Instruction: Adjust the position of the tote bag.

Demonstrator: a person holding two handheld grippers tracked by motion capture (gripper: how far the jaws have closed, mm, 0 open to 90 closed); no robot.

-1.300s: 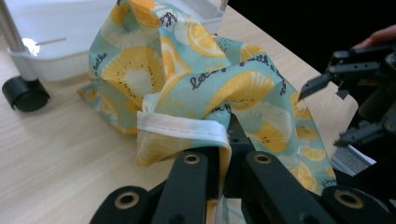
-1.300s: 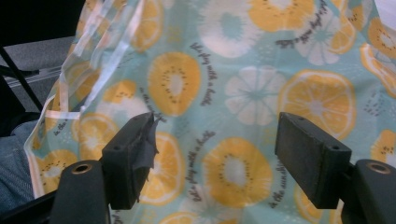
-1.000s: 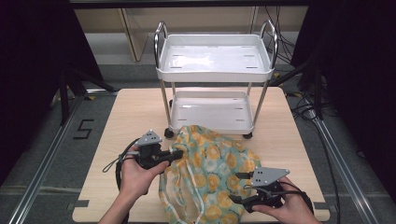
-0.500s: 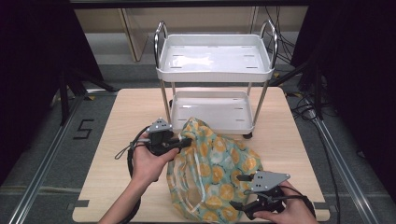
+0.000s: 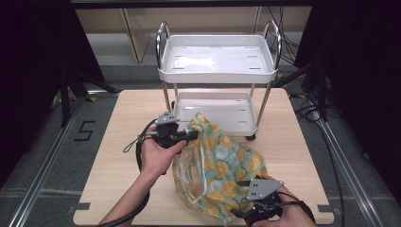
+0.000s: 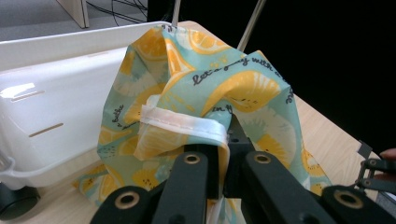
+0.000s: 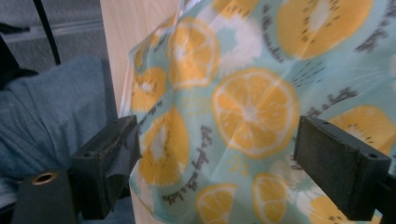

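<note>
L gripper (image 5: 193,136), clamped on bag (image 5: 222,168) hem, has moved toward 1 o'clock, nearer cart (image 5: 217,75); bag corner lifted w/ it. R gripper (image 5: 241,215) shifted slightly toward 6 o'clock, jaws apart.

bag (image 5: 222,165): glossy, maybe coated cloth | table (image 5: 123,123): matt wood | cart (image 5: 217,59): glossy plastic

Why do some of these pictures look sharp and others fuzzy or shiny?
High view: sharp, with ceiling light glaring off the white cart top tray. Left gripper view: the lemon-print bag is crisp, the tray beside it is washed out bright. Right gripper view: the cloth sits so close that its print looks soft, and the right gripper jaws blur slightly.
</note>
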